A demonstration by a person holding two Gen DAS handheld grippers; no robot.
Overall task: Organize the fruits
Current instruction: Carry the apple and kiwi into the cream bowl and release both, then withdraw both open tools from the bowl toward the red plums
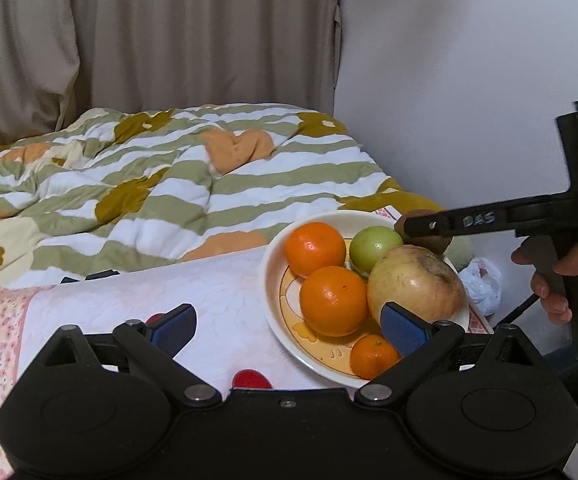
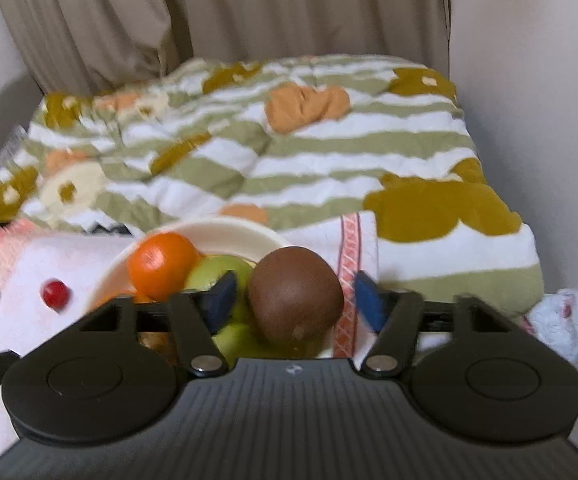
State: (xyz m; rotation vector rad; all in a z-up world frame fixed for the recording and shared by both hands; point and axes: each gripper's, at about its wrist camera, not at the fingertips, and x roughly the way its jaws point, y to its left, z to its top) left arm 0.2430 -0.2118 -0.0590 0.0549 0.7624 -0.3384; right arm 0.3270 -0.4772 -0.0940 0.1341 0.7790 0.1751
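A brown kiwi [image 2: 295,294] sits at the near edge of a cream bowl [image 1: 275,276], its long axis roughly upright and tipped slightly toward 1 o'clock in the right wrist view. It lies between the blue pads of the right gripper [image 2: 293,298], whose jaws stand wide and released, with a gap on either side of the fruit; the frame is blurred, so a light touch at the base cannot be ruled out. In the left wrist view the right gripper's black finger, marked "DAS" in handwriting, reaches in from 3 o'clock across the kiwi, a hand [image 1: 557,276] on its grip.

The bowl also carries two large oranges [image 1: 316,249], a small orange [image 1: 373,356] at 6 o'clock, a green apple [image 1: 371,248] at 12 o'clock, and a yellowish apple [image 1: 415,284], all touching.

The left gripper [image 1: 289,326] hangs open and empty at the bowl's near rim, its right pad [image 1: 403,328] overlapping the yellowish apple and the small orange in view.

The bowl rests on a pink floral cloth [image 1: 217,292] beside a striped quilt [image 1: 161,184].
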